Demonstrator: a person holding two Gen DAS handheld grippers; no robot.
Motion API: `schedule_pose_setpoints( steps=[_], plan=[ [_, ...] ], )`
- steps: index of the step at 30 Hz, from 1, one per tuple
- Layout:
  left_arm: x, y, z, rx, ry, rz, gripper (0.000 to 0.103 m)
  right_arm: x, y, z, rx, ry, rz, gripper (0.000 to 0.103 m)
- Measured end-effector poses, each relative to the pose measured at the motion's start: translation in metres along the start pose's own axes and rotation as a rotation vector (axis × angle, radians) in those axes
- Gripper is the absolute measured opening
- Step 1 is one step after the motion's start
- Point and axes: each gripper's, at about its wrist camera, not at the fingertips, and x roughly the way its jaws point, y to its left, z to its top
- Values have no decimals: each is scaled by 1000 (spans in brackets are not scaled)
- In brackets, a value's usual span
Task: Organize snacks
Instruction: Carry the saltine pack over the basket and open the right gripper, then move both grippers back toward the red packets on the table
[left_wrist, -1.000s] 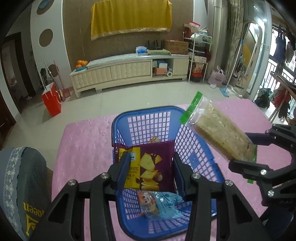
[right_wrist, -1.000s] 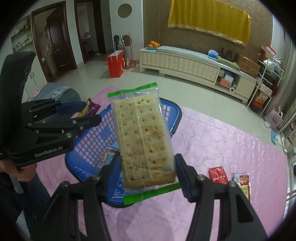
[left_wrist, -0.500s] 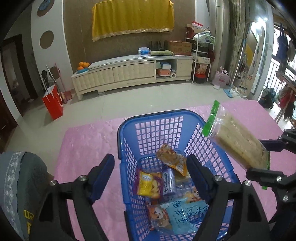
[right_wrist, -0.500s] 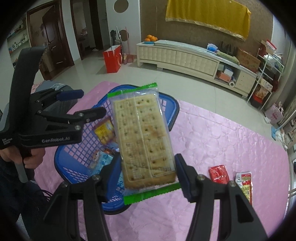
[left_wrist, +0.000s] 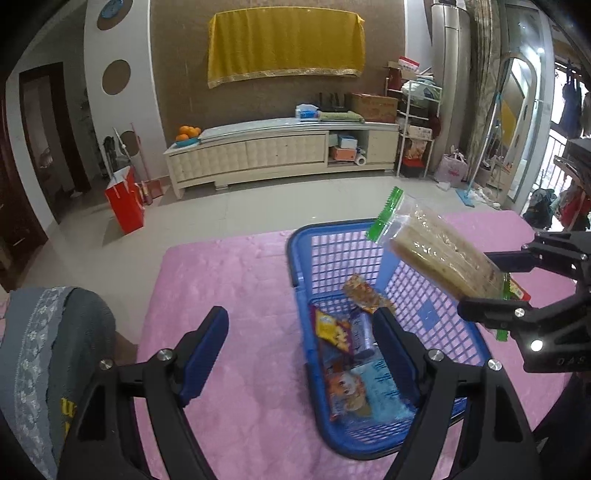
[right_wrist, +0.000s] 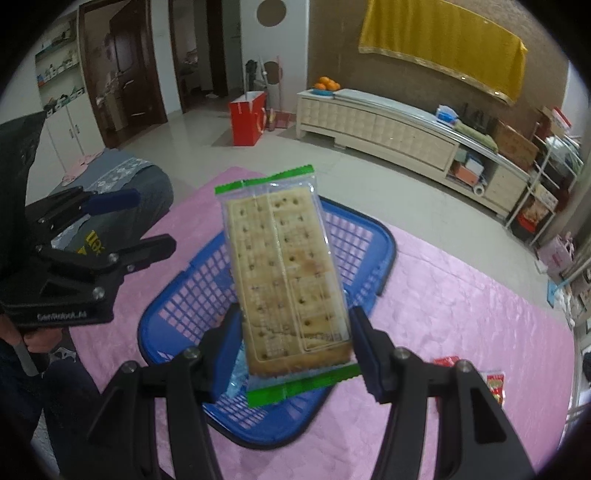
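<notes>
A blue plastic basket stands on the pink cloth, with several snack packs in it, among them a purple chips pack and an orange pack. My left gripper is open and empty, over the basket's left wall. My right gripper is shut on a clear cracker pack with green ends. It holds that cracker pack upright above the basket. The right gripper also shows at the right in the left wrist view, and the left gripper at the left in the right wrist view.
Two red snack packets lie on the pink cloth right of the basket. A grey cushioned seat stands at the table's left edge. A hand holds the left gripper's handle. Bare floor lies beyond the far edge.
The left gripper let go of the purple chips pack, which now lies in the basket, opened wide and shifted left. The right gripper carried the crackers further over the basket.
</notes>
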Motion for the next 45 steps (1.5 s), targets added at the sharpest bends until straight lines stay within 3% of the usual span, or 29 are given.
schedule_pose_setpoints(
  steps=[6, 27, 30, 32, 34, 36, 45],
  plan=[
    [6, 20, -5, -39, 20, 5, 78, 19, 14, 10, -50, 21, -32, 61],
    [48, 31, -15, -64, 90, 2, 78, 84, 7, 13, -42, 129, -30, 61],
    [46, 33, -16, -67, 86, 8, 78, 81, 7, 14, -51, 105, -24, 64],
    [43, 34, -16, -69, 84, 2, 78, 79, 8, 14, -53, 108, -25, 70],
    [38, 32, -16, -70, 78, -1, 78, 73, 8, 14, -59, 93, -38, 84],
    [33, 30, -16, -69, 71, 0, 78, 63, 10, 13, -63, 72, -54, 89],
    [-1, 5, -14, -47, 28, -8, 78, 7, 3, 5, -34, 0, -65, 91]
  ],
)
